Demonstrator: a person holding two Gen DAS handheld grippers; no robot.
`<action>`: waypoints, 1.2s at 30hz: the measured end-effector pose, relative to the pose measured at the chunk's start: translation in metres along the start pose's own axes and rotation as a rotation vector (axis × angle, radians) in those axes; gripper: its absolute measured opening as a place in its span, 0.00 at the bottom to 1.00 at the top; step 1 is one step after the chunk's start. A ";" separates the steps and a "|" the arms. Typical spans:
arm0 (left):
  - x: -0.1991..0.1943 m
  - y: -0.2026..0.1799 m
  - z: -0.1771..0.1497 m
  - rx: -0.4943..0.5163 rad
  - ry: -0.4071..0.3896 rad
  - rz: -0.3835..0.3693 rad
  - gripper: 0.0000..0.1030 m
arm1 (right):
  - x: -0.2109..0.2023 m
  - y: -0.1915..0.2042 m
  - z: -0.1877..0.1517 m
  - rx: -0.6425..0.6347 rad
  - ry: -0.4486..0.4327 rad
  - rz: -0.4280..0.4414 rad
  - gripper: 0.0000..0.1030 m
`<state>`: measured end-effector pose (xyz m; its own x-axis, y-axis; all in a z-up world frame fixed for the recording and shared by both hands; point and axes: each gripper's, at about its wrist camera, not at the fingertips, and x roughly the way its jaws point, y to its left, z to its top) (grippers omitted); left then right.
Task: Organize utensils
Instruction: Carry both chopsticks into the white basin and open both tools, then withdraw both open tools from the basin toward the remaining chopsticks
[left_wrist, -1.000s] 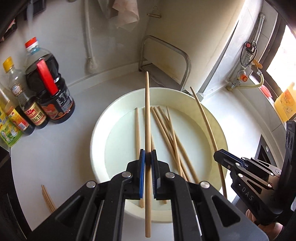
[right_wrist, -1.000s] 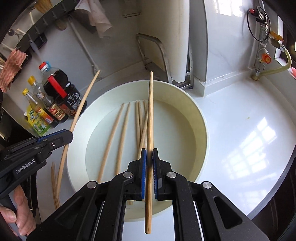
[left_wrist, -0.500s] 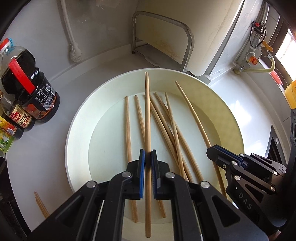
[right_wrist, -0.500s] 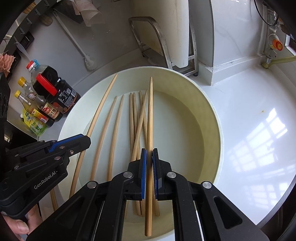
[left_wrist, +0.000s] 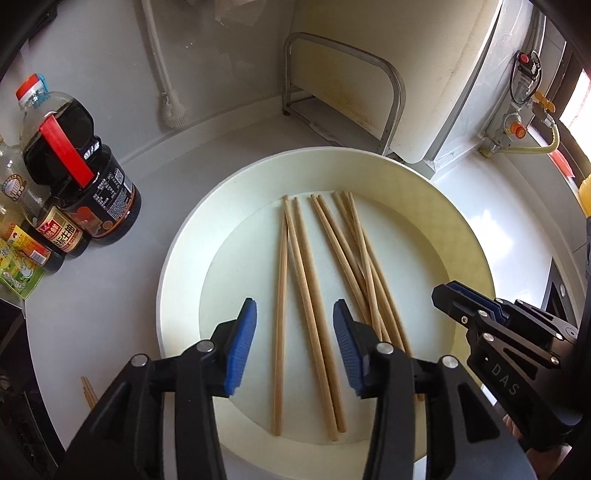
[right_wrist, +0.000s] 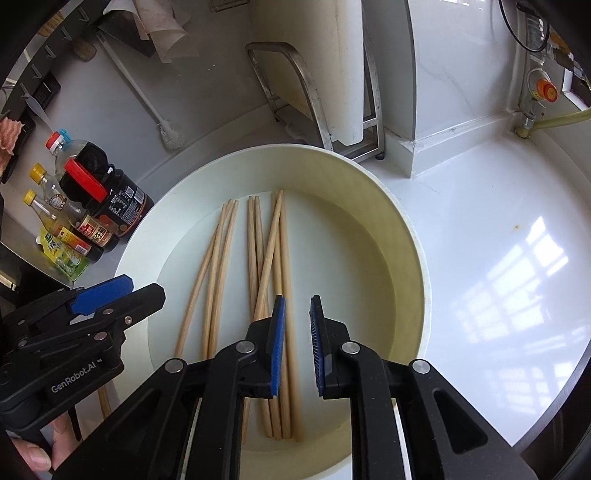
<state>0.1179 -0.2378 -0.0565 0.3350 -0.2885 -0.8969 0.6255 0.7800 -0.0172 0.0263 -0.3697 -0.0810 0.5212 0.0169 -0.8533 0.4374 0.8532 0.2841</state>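
Note:
Several wooden chopsticks (left_wrist: 295, 266) lie loose on the floor of a large cream round basin (left_wrist: 177, 258); they also show in the right wrist view (right_wrist: 221, 254) inside the basin (right_wrist: 413, 258). My left gripper (left_wrist: 294, 347) is open and empty, just above the near ends of two chopsticks. My right gripper (right_wrist: 297, 343) is open and empty above the right-hand bunch; a chopstick (right_wrist: 285, 280) lies under its left finger. Each gripper shows in the other's view, the right one (left_wrist: 480, 314) and the left one (right_wrist: 92, 299).
Sauce and oil bottles (left_wrist: 77, 177) stand left of the basin, also in the right wrist view (right_wrist: 92, 192). A metal rack with a white board (right_wrist: 332, 85) stands behind it. A few chopstick ends (left_wrist: 88, 391) lie on the white counter at the left.
Both grippers opened and let go of their chopsticks, which now lie in the basin. Both grippers have moved lower and closer over the basin.

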 end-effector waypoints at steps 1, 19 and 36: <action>-0.003 0.001 0.000 -0.001 -0.004 0.003 0.42 | -0.002 0.000 0.000 0.002 -0.006 -0.002 0.13; -0.042 0.034 -0.027 -0.046 -0.042 0.025 0.46 | -0.032 0.029 -0.019 -0.019 -0.051 0.006 0.19; -0.086 0.092 -0.083 -0.134 -0.077 0.057 0.46 | -0.058 0.085 -0.059 -0.098 -0.072 0.028 0.23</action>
<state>0.0884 -0.0952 -0.0174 0.4236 -0.2799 -0.8615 0.5061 0.8619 -0.0312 -0.0101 -0.2677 -0.0338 0.5854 0.0070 -0.8107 0.3498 0.9000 0.2603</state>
